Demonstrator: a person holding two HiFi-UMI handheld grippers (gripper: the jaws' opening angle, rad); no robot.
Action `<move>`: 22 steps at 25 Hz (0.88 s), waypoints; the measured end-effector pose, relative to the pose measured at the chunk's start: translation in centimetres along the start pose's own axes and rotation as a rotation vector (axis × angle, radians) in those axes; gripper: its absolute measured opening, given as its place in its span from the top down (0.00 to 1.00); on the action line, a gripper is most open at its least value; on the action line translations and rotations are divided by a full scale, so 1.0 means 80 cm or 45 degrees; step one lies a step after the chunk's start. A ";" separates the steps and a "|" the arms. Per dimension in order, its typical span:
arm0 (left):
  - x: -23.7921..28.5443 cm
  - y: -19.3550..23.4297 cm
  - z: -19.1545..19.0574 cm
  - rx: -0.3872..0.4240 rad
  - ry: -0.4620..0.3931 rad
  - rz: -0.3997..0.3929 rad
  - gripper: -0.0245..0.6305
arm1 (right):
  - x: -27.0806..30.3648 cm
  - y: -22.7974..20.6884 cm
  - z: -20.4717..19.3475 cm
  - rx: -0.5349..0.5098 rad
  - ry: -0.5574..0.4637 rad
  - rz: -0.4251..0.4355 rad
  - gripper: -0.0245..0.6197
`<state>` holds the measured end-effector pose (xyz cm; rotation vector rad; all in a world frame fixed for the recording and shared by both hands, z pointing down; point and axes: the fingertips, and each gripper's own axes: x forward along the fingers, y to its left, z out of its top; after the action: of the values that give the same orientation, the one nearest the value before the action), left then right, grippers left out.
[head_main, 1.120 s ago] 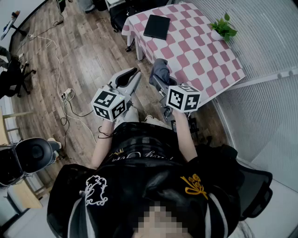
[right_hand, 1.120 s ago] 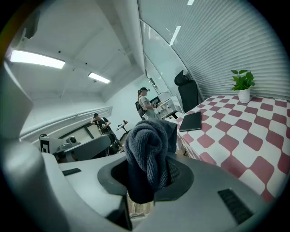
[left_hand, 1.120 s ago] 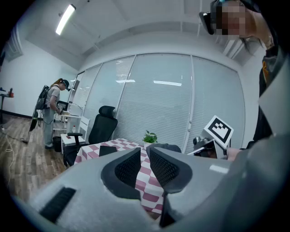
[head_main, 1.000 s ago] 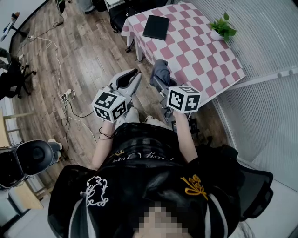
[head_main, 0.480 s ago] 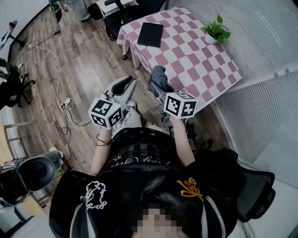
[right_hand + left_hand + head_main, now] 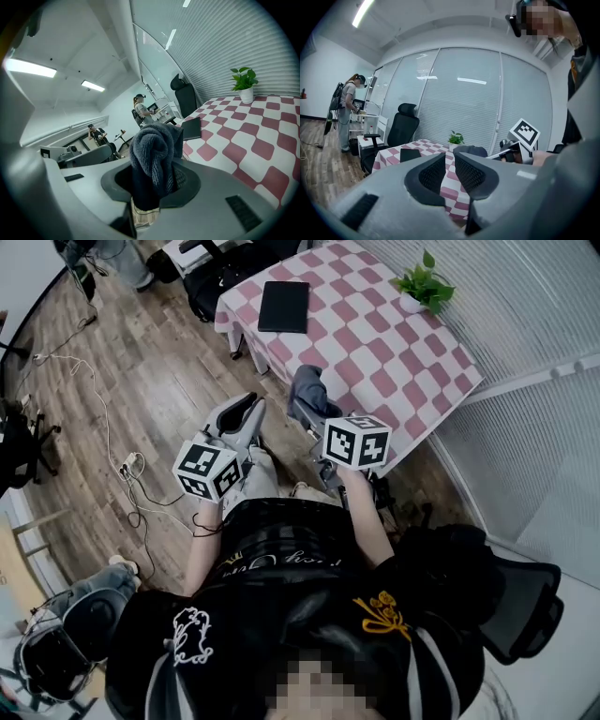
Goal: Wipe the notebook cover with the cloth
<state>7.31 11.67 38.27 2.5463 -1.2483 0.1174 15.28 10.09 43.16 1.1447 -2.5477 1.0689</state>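
Note:
A black notebook (image 6: pixel 284 306) lies closed on the far end of a table with a pink-and-white checked cover (image 6: pixel 394 352). It also shows in the left gripper view (image 6: pixel 410 154) and the right gripper view (image 6: pixel 191 129). My right gripper (image 6: pixel 305 397) is shut on a bunched dark grey cloth (image 6: pixel 154 157), held off the table's near edge. The cloth (image 6: pixel 310 387) sticks up past the jaws. My left gripper (image 6: pixel 246 414) hangs beside it over the floor, its jaws nearly together with nothing between them (image 6: pixel 450 171). Both grippers are well short of the notebook.
A small potted plant (image 6: pixel 424 285) stands at the table's far right corner. Black office chairs (image 6: pixel 220 282) crowd the table's far left side. Cables (image 6: pixel 112 442) trail over the wood floor to my left. A window wall with blinds (image 6: pixel 534 343) runs along the right. A person (image 6: pixel 346 110) stands far off.
The head view has swung, so the table and notebook now sit further left in it. Both grippers keep their pose before my body, the right one still holding the cloth.

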 end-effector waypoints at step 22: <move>0.104 0.258 0.079 0.002 0.037 -0.188 0.85 | 0.242 -0.009 0.121 0.028 0.046 -0.183 0.83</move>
<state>-4.09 -8.47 38.78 2.6178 -1.0460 0.1232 3.67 -8.20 44.22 1.2796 -2.3909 1.0755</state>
